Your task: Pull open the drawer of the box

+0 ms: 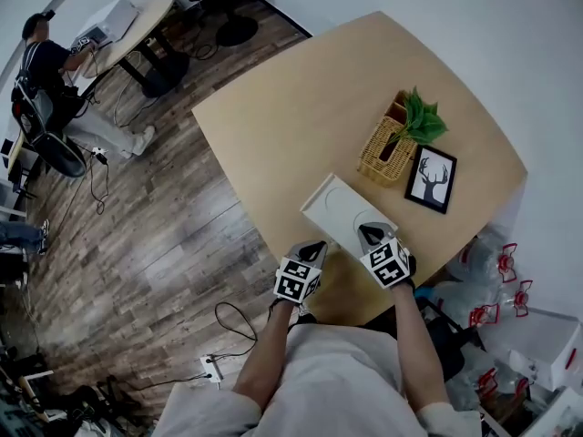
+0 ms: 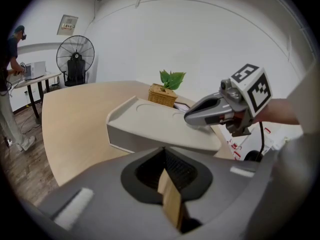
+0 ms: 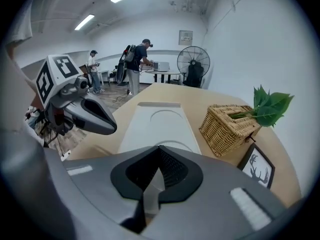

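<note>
Smooth tan tabletop (image 1: pixel 291 107); flat white box (image 1: pixel 339 209); woven wicker basket (image 1: pixel 381 160).

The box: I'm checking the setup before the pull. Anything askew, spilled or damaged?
Nothing stands out. The box lies flat and intact on the table; the wicker basket stands upright; nothing is spilled.

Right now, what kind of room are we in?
Probably an office or lab workroom: wood floor, a pedestal fan, and a desk where a person is working.
</note>
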